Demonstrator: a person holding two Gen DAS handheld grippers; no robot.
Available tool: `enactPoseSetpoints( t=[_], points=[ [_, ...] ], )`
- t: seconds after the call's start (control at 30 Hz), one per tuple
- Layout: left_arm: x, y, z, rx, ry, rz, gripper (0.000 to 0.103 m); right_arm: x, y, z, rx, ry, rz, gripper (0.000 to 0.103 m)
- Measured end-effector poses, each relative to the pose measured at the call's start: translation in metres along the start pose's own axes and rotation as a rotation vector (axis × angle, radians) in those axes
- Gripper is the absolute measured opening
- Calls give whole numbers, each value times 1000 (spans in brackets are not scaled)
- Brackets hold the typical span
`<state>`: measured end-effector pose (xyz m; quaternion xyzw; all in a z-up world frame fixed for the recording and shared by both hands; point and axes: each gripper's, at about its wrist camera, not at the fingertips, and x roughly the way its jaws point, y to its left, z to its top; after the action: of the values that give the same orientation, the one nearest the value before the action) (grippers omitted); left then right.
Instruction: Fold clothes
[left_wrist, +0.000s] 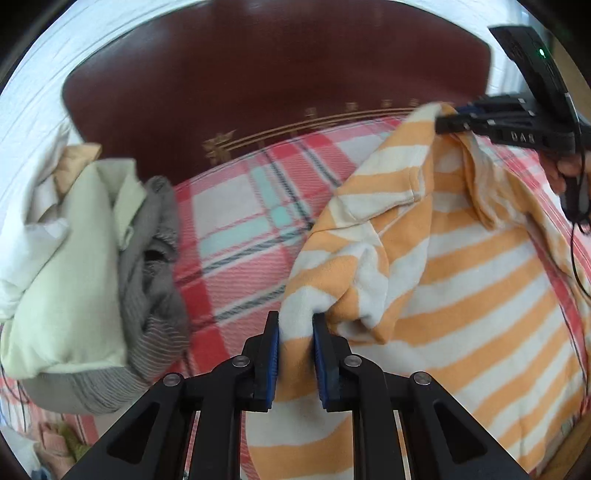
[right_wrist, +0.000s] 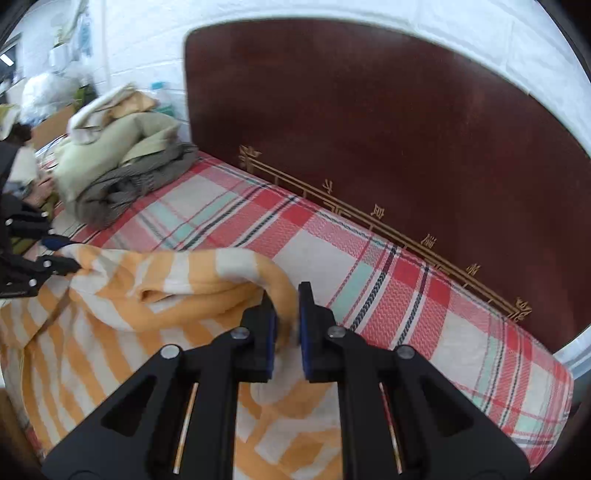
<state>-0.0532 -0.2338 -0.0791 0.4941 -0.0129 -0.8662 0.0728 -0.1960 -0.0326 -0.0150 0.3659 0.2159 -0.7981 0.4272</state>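
Note:
An orange and white striped shirt (left_wrist: 461, 266) is held up over the plaid bed sheet (left_wrist: 236, 221). My left gripper (left_wrist: 295, 325) is shut on one bunched edge of it. My right gripper (right_wrist: 286, 306) is shut on another edge of the same shirt (right_wrist: 147, 295); it also shows in the left wrist view (left_wrist: 448, 123) at the upper right, pinching the shirt's top. The left gripper shows at the left edge of the right wrist view (right_wrist: 68, 264). The shirt hangs stretched between the two.
A pile of pale green and grey clothes (left_wrist: 96, 266) lies on the bed's left side, also in the right wrist view (right_wrist: 118, 162). A dark red headboard (right_wrist: 369, 129) runs along the far side against a white wall. Clutter (right_wrist: 44, 92) stands beyond the pile.

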Motion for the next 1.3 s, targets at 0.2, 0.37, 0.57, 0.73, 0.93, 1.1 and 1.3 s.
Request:
enactPoseSetpoints(
  t=[0.2,0.37,0.57,0.73,0.93,1.1,1.3],
  points=[
    [-4,24,7,-134,-48,95,37,50,-27,3,118,116,-28,21],
    [-24,-3,12,22,-148,17,56,15,-44,-13,170,33,-25,61],
    [14,-38,44,190,-123,14,56,-34,-16,-49,-45,26,1,61],
    [43,-39,56,197,-71,-31,56,-38,17,-84,-233,113,-38,61],
    [60,-36,52,173,-25,-47,56,-15,42,-110,-410,178,-138,61],
    [65,-28,55,125,-11,-65,56,-7,41,-111,-417,168,-144,58],
    [73,-25,60,111,1,-73,56,-7,34,-103,-390,149,-146,13]
  ],
)
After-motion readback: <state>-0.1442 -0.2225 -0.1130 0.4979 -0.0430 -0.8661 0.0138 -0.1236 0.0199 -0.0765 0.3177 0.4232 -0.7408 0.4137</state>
